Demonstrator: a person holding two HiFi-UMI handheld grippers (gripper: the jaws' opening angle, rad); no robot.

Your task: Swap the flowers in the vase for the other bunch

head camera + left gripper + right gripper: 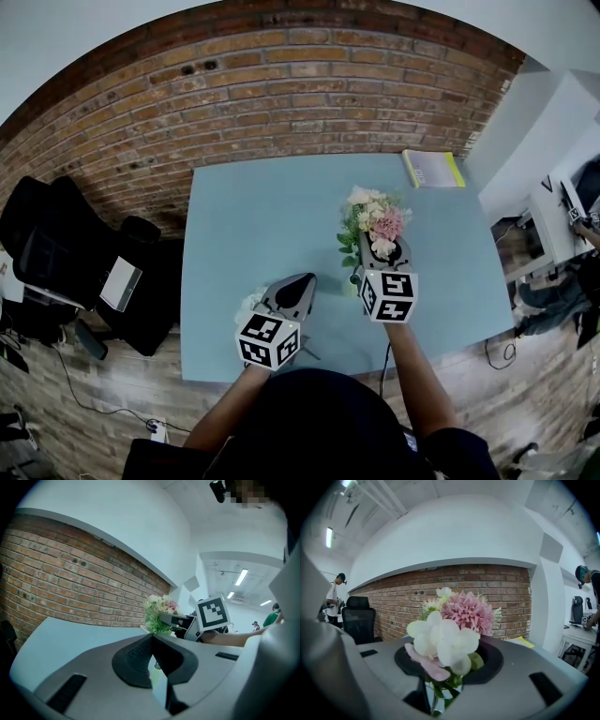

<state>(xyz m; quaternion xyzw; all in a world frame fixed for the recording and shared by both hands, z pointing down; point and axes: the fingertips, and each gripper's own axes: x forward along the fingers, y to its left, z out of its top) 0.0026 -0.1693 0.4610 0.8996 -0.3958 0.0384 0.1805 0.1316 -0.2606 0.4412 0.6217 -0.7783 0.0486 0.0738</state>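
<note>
The jaws of the right gripper are clamped on the green stems of a bunch of white and pink flowers. The flowers stand up right at the tips of these jaws, and the stems go down between them. The bunch is over the blue tabletop.

The jaws of the left gripper are together, and I can see nothing held in them. They hang over the near part of the tabletop. The bunch is ahead of them and a bit to the right. Some other flowers, pale ones, show just to the left of the left gripper, down low.

Far past the right jaws, a yellow and white book lies by the far edge. Behind the tabletop is a brick wall. A black chair stands far off to the left.
</note>
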